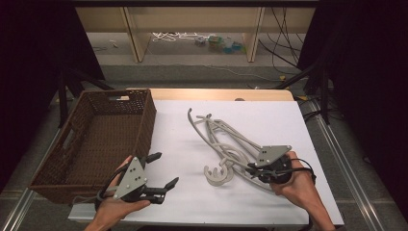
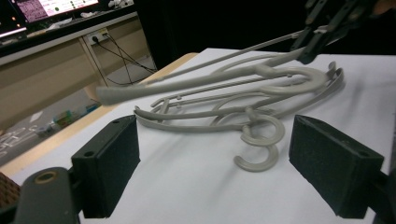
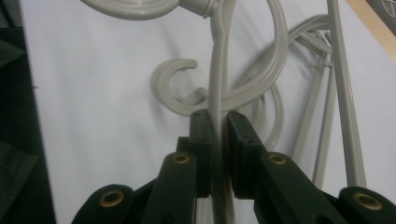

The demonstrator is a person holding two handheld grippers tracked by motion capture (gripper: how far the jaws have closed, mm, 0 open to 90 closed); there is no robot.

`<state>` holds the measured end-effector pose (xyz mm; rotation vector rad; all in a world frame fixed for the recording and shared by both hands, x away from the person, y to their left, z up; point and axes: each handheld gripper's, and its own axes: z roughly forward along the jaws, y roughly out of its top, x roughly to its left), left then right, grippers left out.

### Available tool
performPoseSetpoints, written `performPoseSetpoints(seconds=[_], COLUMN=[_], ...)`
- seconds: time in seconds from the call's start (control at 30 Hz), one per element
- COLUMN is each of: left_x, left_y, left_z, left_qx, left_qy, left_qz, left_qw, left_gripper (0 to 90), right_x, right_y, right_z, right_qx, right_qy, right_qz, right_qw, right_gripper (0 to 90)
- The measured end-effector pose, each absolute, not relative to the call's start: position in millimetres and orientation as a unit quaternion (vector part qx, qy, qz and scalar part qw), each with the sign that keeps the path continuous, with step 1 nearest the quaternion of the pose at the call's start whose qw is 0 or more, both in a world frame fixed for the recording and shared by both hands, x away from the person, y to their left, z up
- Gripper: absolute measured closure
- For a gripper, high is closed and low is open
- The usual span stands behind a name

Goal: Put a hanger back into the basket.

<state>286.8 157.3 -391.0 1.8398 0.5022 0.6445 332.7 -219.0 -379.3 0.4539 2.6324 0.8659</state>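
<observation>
A heap of grey plastic hangers (image 1: 222, 139) lies in the middle of the white table (image 1: 269, 115). My right gripper (image 1: 251, 168) is shut on the thin arm of one hanger (image 3: 219, 70), whose far end is lifted off the heap (image 2: 187, 81). In the right gripper view the pads (image 3: 201, 140) pinch that arm from both sides, above the curled hooks (image 3: 180, 91) on the table. My left gripper (image 1: 164, 169) hovers at the table's front left, open, with nothing between its jaws. Its own view (image 2: 215, 163) looks across the table at the hooks (image 2: 259, 144) and at the right gripper (image 2: 317, 42).
A brown wicker basket (image 1: 144, 125) stands at the left edge of the table, close beside my left hand. Bare white table lies between the two grippers and at the far right. Beyond the table are a wooden shelf frame (image 1: 192, 29) and cables on the floor.
</observation>
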Motion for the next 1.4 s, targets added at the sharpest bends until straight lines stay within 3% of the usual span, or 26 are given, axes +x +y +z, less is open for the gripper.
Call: performPoseSetpoints(seconds=[0.3, 0.63, 1.17, 1.4], left_x=[306.9, 317.3, 321.5, 321.0], left_y=[136.4, 115.2, 101.8, 94.4], left_z=[-388.9, -387.5, -397.0, -403.6], left_qx=[0.808, 0.840, 0.877, 0.882], left_qy=[0.174, 0.101, 0.034, 0.002], left_qz=[0.259, 0.298, 0.270, 0.269], left_qw=[0.500, 0.441, 0.397, 0.386], left_gripper=[19.1, 21.4, 31.2, 45.3], right_x=[320.6, 310.0, 303.5, 301.7], right_y=[-209.4, -199.4, -190.7, -185.5], right_z=[-369.8, -363.0, -361.1, -363.3], right_qx=[0.130, 0.098, 0.063, 0.049], right_qy=[0.928, 0.937, 0.942, 0.945], right_qz=[0.314, 0.304, 0.307, 0.303], right_qw=[0.152, 0.141, 0.118, 0.111], right_gripper=[82.0, 82.0, 82.0, 82.0])
